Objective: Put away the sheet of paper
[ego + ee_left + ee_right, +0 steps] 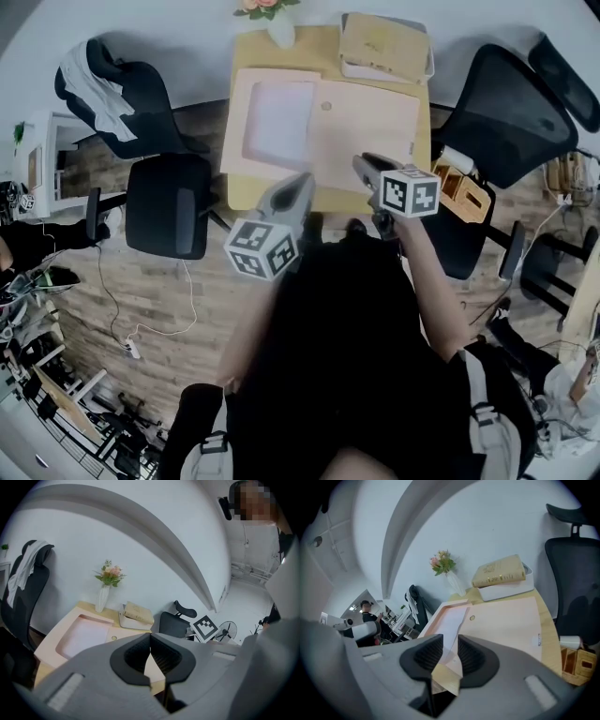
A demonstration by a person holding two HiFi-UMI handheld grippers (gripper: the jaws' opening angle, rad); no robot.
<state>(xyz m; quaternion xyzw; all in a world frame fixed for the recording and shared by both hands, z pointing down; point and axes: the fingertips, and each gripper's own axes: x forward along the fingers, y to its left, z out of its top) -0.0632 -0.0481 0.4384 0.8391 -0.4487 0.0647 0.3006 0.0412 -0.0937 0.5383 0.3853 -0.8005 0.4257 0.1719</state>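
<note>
In the head view the top edge cuts off the flowers (262,6), and the left gripper (302,180) and right gripper (362,164) hide part of the near edge of the desk (242,192), while in the right gripper view the black chair (576,573) runs off the right edge.

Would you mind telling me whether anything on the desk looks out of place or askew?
Nothing stands out. The white sheet of paper lies square in the left recess of the pale pink case on the wooden desk, and the white vase of flowers stands upright.
</note>
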